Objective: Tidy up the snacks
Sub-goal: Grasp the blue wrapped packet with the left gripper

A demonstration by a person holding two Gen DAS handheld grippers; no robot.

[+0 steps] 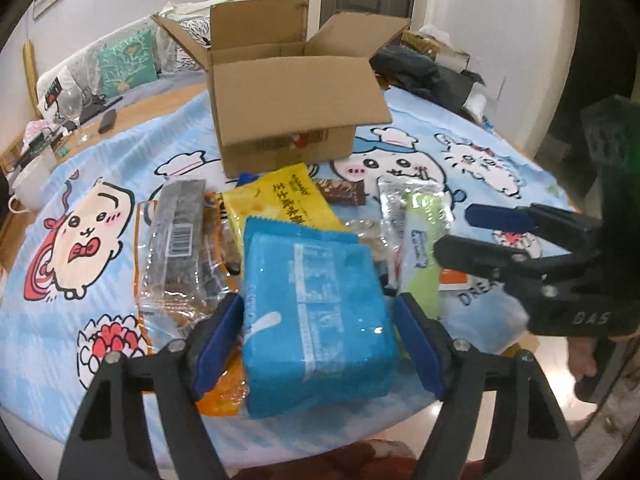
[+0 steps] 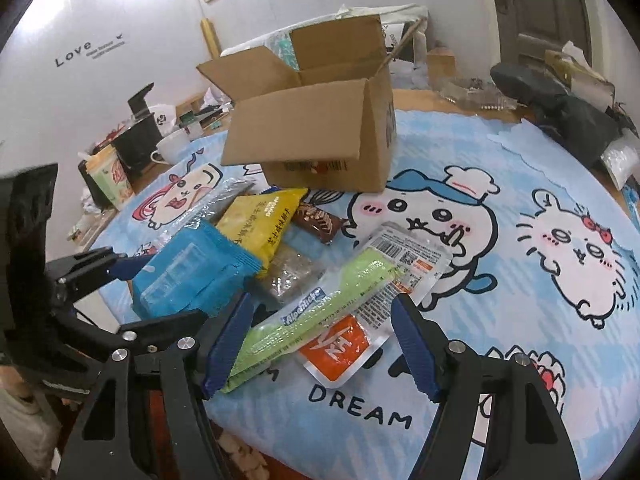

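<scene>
A pile of snacks lies on the cartoon tablecloth (image 1: 400,120) in front of an open cardboard box (image 1: 288,92). My left gripper (image 1: 320,344) is open, its jaws either side of a blue packet (image 1: 316,312). Behind it lie a yellow packet (image 1: 276,200), a clear barcoded packet (image 1: 176,240) and a brown bar (image 1: 344,192). My right gripper (image 2: 324,344) is open around the near end of a green Alpenliebe pack (image 2: 320,304) and an orange-and-clear pouch (image 2: 340,348). The box (image 2: 320,132) and blue packet (image 2: 188,272) show here too.
A white mug (image 2: 172,148), drink cartons (image 2: 112,176) and clutter stand at the table's left. Dark bags (image 2: 560,108) lie at the far right. A sofa with cushions (image 1: 124,60) stands behind. The table's near edge is just below both grippers.
</scene>
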